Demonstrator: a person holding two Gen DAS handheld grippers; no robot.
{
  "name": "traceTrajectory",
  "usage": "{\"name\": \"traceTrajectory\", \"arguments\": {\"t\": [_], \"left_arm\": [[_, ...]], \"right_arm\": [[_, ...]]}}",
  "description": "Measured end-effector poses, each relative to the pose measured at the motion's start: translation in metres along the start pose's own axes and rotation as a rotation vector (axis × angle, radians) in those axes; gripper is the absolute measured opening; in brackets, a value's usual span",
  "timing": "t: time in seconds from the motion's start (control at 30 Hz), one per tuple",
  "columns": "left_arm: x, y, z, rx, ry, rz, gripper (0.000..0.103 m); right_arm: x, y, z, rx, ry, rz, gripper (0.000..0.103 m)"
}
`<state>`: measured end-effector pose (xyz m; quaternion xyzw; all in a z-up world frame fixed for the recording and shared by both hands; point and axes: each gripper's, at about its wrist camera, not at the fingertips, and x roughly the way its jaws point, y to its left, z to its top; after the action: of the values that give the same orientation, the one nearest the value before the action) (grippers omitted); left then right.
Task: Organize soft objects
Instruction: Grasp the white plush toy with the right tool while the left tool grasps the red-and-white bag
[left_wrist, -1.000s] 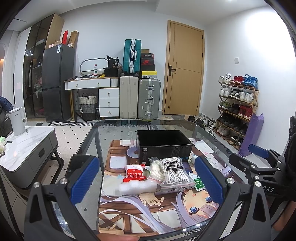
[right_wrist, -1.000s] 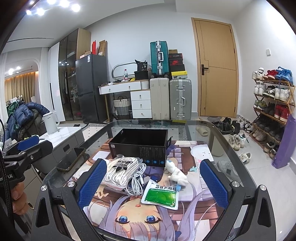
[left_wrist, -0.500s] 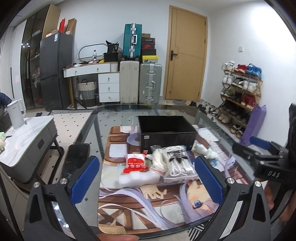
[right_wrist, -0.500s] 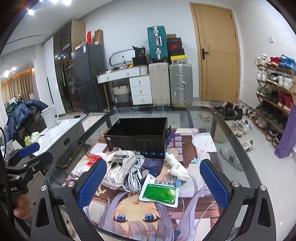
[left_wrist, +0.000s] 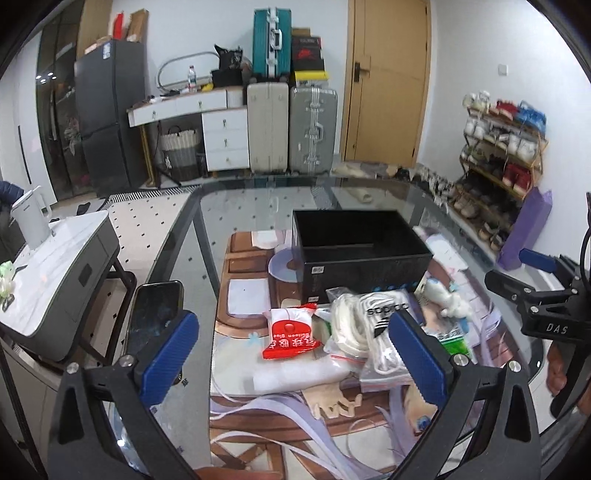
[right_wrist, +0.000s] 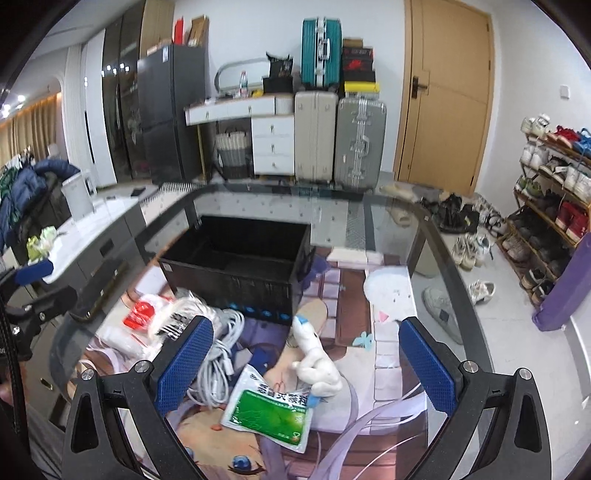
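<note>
An open black box (left_wrist: 364, 254) (right_wrist: 240, 260) stands on the printed mat of a glass table. In front of it lie a red-and-white packet (left_wrist: 290, 330) (right_wrist: 142, 312), a white soft pack (left_wrist: 295, 374), a bag of white cords (left_wrist: 373, 332) (right_wrist: 218, 347), a white plush toy (right_wrist: 314, 363) (left_wrist: 445, 297) and a green-and-white packet (right_wrist: 273, 410) (left_wrist: 456, 339). My left gripper (left_wrist: 295, 363) is open above the red packet and white pack. My right gripper (right_wrist: 304, 365) is open, with the plush and green packet below it. Neither holds anything.
A dark phone (left_wrist: 155, 317) lies at the table's left edge. A grey side cabinet (left_wrist: 55, 291) with a white kettle (left_wrist: 31, 218) stands left. Suitcases (left_wrist: 291, 125), a door and a shoe rack (left_wrist: 502, 155) line the far walls. The other gripper (left_wrist: 546, 295) shows at right.
Both grippers have tilted down and come closer to the table, so the box and the soft items loom larger and lower in view. Nothing on the table has shifted.
</note>
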<state>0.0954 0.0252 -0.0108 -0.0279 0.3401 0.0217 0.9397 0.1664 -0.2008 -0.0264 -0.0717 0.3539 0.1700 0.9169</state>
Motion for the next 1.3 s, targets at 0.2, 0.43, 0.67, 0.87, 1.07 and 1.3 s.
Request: {"name": "traceTrajectory", "arguments": {"t": [0.2,0.43,0.67,0.87,1.07,1.3], "left_arm": [[0.032,0.011,0.006,-0.017,0.115,-0.014,0.103],[0.068,0.025,0.01,-0.04,0.236,-0.007,0.103],[0.106,0.018,0.012,0.018,0.311,0.036,0.103],[0.126,0.012,0.006,0.055,0.37,0.036,0.103],[0.143,0.015,0.003,0.037,0.41,0.03,0.103],[0.159,0.017,-0.004,0.038,0.458,0.045,0.102]], "right_arm": [[0.02,-0.001,0.002,-0.008,0.055,0.012,0.102],[0.049,-0.002,0.008,-0.022,0.127,0.01,0.102],[0.08,-0.007,0.012,-0.033,0.213,0.03,0.102],[0.099,-0.013,0.008,-0.045,0.272,0.025,0.1],[0.114,-0.016,0.001,-0.047,0.315,0.031,0.086],[0.126,-0.013,-0.006,-0.076,0.351,0.046,0.072]]}}
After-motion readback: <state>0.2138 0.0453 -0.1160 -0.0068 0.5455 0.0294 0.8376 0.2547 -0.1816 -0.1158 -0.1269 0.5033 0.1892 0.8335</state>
